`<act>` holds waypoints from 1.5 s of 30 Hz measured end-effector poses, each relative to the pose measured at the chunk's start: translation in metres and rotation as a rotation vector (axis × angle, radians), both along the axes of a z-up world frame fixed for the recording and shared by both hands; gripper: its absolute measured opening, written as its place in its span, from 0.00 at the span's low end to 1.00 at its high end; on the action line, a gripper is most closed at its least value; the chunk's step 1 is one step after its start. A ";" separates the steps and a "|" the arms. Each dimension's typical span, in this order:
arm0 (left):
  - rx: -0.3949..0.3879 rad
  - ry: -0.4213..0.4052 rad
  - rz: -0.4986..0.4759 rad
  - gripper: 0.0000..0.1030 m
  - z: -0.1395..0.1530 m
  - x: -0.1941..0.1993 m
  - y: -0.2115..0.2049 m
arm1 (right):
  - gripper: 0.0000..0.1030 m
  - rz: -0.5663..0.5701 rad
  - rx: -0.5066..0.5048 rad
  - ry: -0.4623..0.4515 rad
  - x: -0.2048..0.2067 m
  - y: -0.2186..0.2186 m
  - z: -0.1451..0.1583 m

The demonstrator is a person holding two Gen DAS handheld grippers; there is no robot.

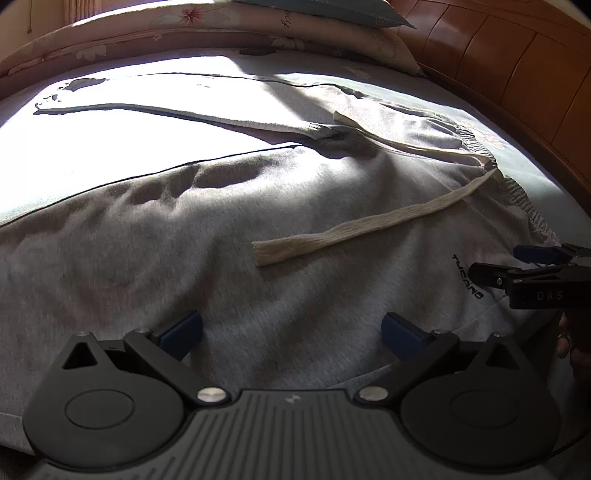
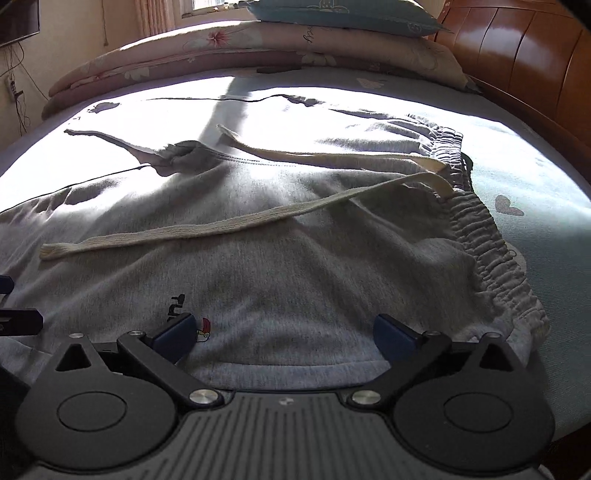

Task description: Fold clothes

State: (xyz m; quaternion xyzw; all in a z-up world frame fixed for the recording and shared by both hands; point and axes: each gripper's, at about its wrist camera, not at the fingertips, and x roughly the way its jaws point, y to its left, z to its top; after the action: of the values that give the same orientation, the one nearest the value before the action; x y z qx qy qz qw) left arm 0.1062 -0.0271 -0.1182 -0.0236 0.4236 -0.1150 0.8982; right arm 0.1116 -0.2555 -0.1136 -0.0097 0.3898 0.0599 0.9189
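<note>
Grey sweatpants point(image 1: 192, 236) point(image 2: 295, 266) lie spread flat on the bed, with the elastic waistband point(image 2: 491, 251) to the right. A cream drawstring point(image 1: 369, 225) point(image 2: 207, 229) trails loose across the fabric. My left gripper point(image 1: 291, 332) hovers open just over the near part of the cloth, with nothing between its blue pads point(image 1: 183, 330). My right gripper point(image 2: 284, 332) stands wide open above the near hem beside a small printed logo point(image 2: 203, 330), pressing on nothing. In the left wrist view the right gripper point(image 1: 498, 260) reaches in from the right edge near the black lettering point(image 1: 467, 275).
The bed sheet point(image 2: 535, 166) is pale blue with a print. Folded floral quilts point(image 2: 258, 48) and a blue pillow point(image 2: 343, 14) are stacked at the far side. A wooden headboard point(image 1: 517, 66) runs along the right. Bright sunlight washes out the far left of the garment.
</note>
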 end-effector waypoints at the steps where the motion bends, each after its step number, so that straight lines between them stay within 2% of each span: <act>1: 0.004 0.003 -0.007 0.99 0.000 0.000 0.000 | 1.00 -0.006 0.009 -0.003 -0.001 -0.001 0.000; 6: 0.005 0.049 -0.033 0.99 0.005 0.004 0.002 | 1.00 0.008 0.011 0.001 0.000 -0.004 0.001; 8: -0.053 0.083 -0.030 0.99 0.012 0.006 0.011 | 1.00 0.013 0.009 -0.007 -0.001 -0.004 0.000; 10: -0.124 0.064 -0.018 0.99 0.023 0.009 0.028 | 1.00 0.023 0.011 -0.012 -0.002 -0.005 0.000; 15: -0.184 0.061 0.064 0.99 0.024 0.030 0.063 | 1.00 0.035 0.019 -0.054 -0.008 -0.007 -0.003; 17: -0.213 0.106 0.105 0.99 0.016 0.036 0.074 | 1.00 0.032 0.020 -0.062 -0.009 -0.007 -0.003; 19: -0.218 0.137 0.131 0.99 0.008 0.030 0.079 | 1.00 0.034 0.024 -0.070 -0.010 -0.008 -0.004; 21: -0.207 0.127 0.118 0.99 0.008 0.017 0.078 | 1.00 0.038 0.034 -0.081 -0.012 -0.010 -0.004; 28: -0.135 0.127 0.135 0.99 0.023 0.013 0.075 | 1.00 0.033 0.050 -0.106 -0.013 -0.012 -0.006; 31: -0.206 0.121 0.127 0.99 0.027 0.023 0.067 | 1.00 0.031 0.053 -0.111 -0.013 -0.012 -0.006; 34: -0.200 0.122 0.084 0.99 0.021 0.025 0.046 | 1.00 0.027 0.071 -0.114 -0.013 -0.014 -0.006; 38: -0.207 0.151 0.093 0.99 0.007 0.007 0.039 | 1.00 0.023 0.090 -0.118 -0.014 -0.016 -0.005; 41: -0.212 0.159 0.074 0.99 0.009 -0.010 0.035 | 1.00 0.019 0.100 -0.123 -0.014 -0.017 -0.005; 45: -0.204 0.172 0.049 0.99 0.019 -0.009 0.030 | 1.00 0.013 0.108 -0.129 -0.014 -0.017 -0.006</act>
State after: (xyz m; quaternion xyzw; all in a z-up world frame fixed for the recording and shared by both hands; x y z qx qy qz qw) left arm 0.0976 0.0026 -0.0990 -0.1351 0.4843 -0.1331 0.8541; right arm 0.0976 -0.2723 -0.1195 0.0333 0.3257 0.0860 0.9410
